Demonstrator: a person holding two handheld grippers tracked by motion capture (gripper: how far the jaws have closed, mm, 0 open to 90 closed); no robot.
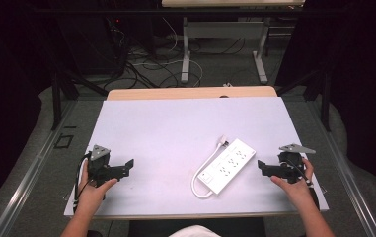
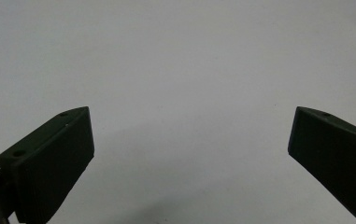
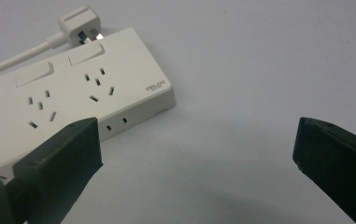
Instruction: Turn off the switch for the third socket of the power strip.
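- Table (image 1: pixel 151 123): covered by a white sheet; power strip (image 1: pixel 227 165) is seen right of centre, toward the near edge, lying flat.
- Power strip long axis: diagonal, from near-left up to far-right; sockets face up.
- Cord (image 1: pixel 200 174): looped along the strip's left side from the near end, plug (image 3: pixel 80 21) rested against the far end.
- Right gripper (image 1: pixel 263 167): held just beside the strip's far-right end, jaws spread wide, nothing pinched.
- Left gripper (image 1: pixel 127 166): well apart from the strip over bare sheet, jaws spread, empty.
- Risk (judged): a grab at one end could swing the strip on the smooth sheet.
- Risk (judged): the loose loop could be snagged by a jaw, so the plug is dragged.
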